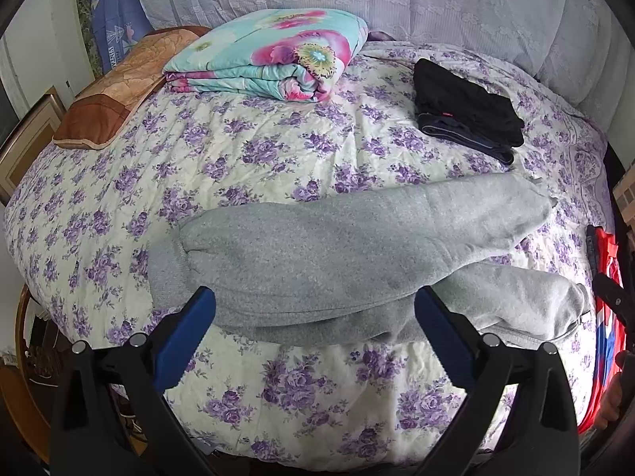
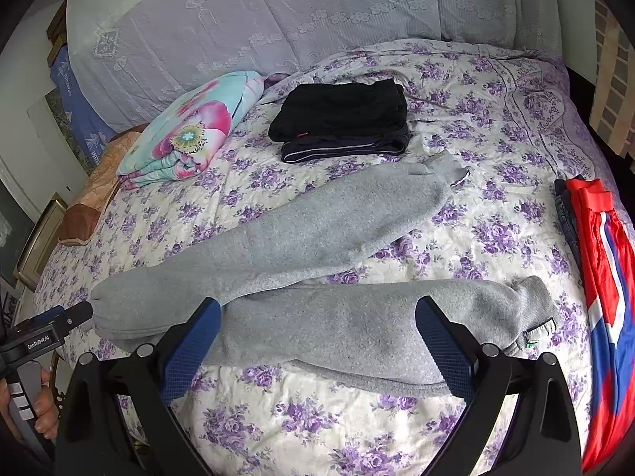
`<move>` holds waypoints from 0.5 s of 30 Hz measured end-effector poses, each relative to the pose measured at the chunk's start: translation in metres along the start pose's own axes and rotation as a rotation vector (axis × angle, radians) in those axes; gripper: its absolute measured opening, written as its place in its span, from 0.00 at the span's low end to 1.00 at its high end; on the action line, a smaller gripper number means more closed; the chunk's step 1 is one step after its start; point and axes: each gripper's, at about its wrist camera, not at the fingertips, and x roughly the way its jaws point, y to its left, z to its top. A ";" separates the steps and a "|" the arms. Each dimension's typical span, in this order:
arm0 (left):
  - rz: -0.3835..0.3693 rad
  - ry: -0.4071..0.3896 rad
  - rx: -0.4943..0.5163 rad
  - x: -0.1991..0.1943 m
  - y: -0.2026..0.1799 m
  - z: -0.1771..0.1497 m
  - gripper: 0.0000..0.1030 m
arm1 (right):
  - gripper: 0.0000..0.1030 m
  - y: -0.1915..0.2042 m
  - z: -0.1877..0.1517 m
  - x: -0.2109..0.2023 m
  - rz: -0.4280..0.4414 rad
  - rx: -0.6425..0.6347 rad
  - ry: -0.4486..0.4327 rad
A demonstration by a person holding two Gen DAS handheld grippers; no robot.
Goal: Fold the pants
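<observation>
The gray sweatpants [image 1: 337, 254] are spread across the middle of the frame on the purple-flowered bedspread [image 1: 278, 150], legs splayed in a loose V toward the right, still unfolded. In the left wrist view the left gripper [image 1: 315, 317] is seen at the bottom with its blue pads wide apart, nothing clamped, hovering at the near edge of the pants. Same deal in the right wrist view: the right gripper [image 2: 317, 329] is held apart over the lower leg. A folded dark clothes pile [image 2: 343, 119] is parked upper center, a floral quilt [image 1: 270, 55] upper left, and red-and-blue shorts [image 2: 607, 277] along the right edge.
</observation>
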 end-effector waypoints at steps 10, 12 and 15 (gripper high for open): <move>0.008 0.000 0.008 0.004 -0.001 0.002 0.95 | 0.96 -0.002 -0.001 0.002 0.003 -0.003 -0.001; 0.011 0.001 0.008 0.004 -0.002 0.003 0.95 | 0.96 -0.002 -0.001 0.003 0.003 -0.002 0.000; 0.013 0.003 0.008 0.005 -0.002 0.003 0.95 | 0.96 -0.003 -0.001 0.005 0.005 -0.001 0.004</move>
